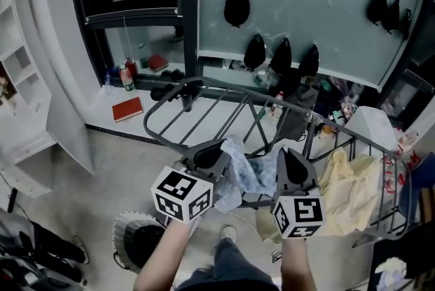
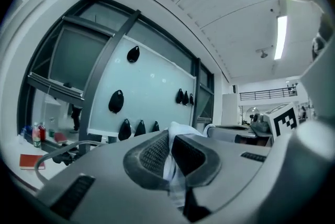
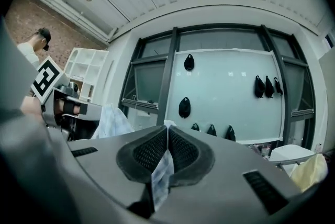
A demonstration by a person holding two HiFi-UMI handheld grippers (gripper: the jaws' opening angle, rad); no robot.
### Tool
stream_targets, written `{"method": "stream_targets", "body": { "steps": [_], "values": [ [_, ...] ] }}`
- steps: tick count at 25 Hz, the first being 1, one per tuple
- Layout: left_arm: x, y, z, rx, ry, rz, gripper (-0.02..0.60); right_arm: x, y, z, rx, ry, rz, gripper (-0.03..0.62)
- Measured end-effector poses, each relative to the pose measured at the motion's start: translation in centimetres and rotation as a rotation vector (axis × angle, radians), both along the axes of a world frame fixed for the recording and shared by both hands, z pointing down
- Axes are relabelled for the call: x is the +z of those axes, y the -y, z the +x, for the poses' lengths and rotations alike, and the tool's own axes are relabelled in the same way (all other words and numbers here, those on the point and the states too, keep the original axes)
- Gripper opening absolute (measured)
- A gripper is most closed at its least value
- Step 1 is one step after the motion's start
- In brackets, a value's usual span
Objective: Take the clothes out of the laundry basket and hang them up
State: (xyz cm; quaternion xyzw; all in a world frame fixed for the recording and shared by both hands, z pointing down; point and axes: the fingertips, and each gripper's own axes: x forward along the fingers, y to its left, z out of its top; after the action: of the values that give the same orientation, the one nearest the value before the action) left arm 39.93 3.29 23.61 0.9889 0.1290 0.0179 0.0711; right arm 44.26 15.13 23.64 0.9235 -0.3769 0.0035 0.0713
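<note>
A: Holding what, head view?
B: Left gripper and right gripper pinch one cloth by the rack.
A: Left gripper view?
B: Pinching a soft edge.
A: Right gripper view?
B: Pinching too. It looks limp and light, so probably best held by the edges.

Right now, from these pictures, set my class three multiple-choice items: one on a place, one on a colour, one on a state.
1. Where does the yellow cloth lie? A. on the rack's right side B. on the floor C. on a shelf
2. What colour is the book? A. green B. red C. black
3. How are the left gripper's jaws? A. open, empty B. shut on a hanger C. shut on the blue cloth
Answers: 1 A, it drapes over the rack's right bars. 2 B, it shows red by the window. 3 C, cloth sits pinched between its pads.
</note>
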Motion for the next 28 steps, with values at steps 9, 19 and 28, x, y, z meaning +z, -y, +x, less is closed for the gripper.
{"method": "stream_targets", "body": {
  "steps": [9, 19, 28],
  "values": [
    [0.3, -1.5, 12.8, 0.11, 0.032, -0.015, 0.028, -0.2, -1.0, 11.9, 0.085, 0.0, -0.024, 0.009],
    [2.4, -3.9, 26.8, 0.17, 0.076, -0.038, 0.028, 2.1, -4.2, 24.4, 0.192, 0.061, -0.044, 0.009],
    [8.1, -4.6, 35.4, 0.16, 0.179, -0.017, 0.028, 7.0, -6.4, 30.5, 0.267, 0.157, -0.093, 0.011]
  ]
}}
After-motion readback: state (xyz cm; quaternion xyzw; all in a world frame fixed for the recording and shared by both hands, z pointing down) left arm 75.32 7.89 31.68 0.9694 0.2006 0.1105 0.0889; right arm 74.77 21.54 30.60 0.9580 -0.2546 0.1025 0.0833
